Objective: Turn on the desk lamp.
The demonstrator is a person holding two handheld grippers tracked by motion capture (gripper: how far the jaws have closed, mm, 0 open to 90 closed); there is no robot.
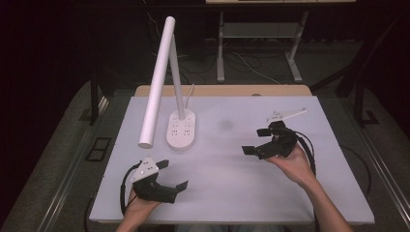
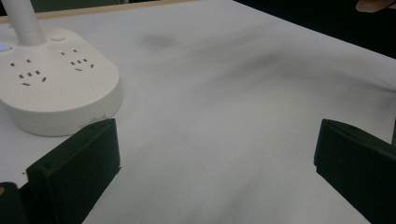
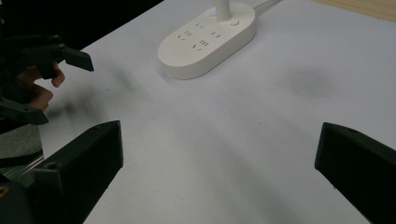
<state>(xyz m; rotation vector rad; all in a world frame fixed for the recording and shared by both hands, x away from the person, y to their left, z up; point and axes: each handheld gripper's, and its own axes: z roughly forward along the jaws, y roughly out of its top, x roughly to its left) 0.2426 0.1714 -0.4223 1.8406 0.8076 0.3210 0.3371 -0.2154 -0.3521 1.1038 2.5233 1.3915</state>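
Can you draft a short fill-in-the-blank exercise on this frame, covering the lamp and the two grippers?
1. The white desk lamp stands on an oval base fitted with power ____.
2. The left gripper has its jaws ____, with nothing between them.
3. The right gripper points toward the ____ side of the table in the high view.
4. The lamp base sits nearer the ____ gripper.

Missing words: sockets; open; left; left

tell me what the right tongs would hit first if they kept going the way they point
Probably the lamp base with its sockets, up and left of centre in the right gripper view. The right tongs stand open over bare table; depth is uncertain.
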